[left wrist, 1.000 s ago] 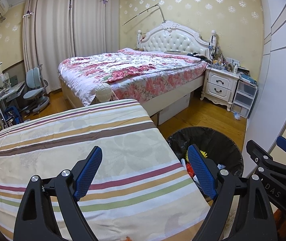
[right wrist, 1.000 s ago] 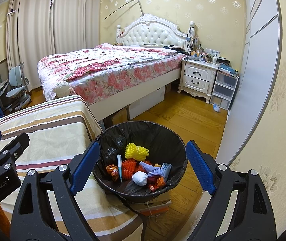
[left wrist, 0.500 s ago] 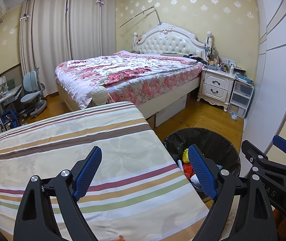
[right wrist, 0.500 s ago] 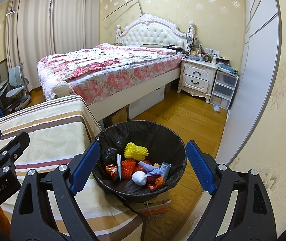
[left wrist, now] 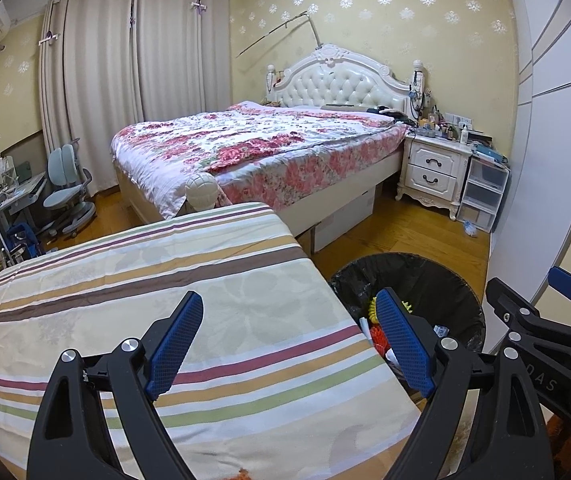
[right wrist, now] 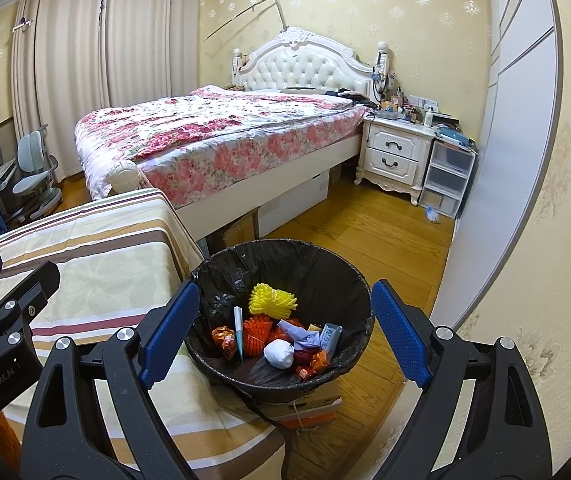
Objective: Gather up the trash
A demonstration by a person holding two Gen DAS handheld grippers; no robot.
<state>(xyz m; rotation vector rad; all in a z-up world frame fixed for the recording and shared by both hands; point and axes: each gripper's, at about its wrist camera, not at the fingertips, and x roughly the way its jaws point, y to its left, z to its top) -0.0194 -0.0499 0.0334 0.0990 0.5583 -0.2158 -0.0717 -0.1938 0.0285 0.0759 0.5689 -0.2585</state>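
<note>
Both sets of jaws gaping wide, nothing between them. Left gripper [left wrist: 289, 340] hovering above the striped cloth [left wrist: 165, 280], pads clear of the fabric. Right gripper [right wrist: 285, 332] poised over the black-lined trash bin [right wrist: 325, 264], just ahead of and below its fingertips. Down inside the bin: a yellow foam net [right wrist: 272, 299], an orange net [right wrist: 256, 334], a teal pen [right wrist: 239, 332] standing tilted, a white paper wad [right wrist: 279, 353], crumpled wrappers. Seen from the left gripper, bin off to the right of its right finger, just beside the cloth's edge. Floral bed [right wrist: 213, 132] well beyond.
</note>
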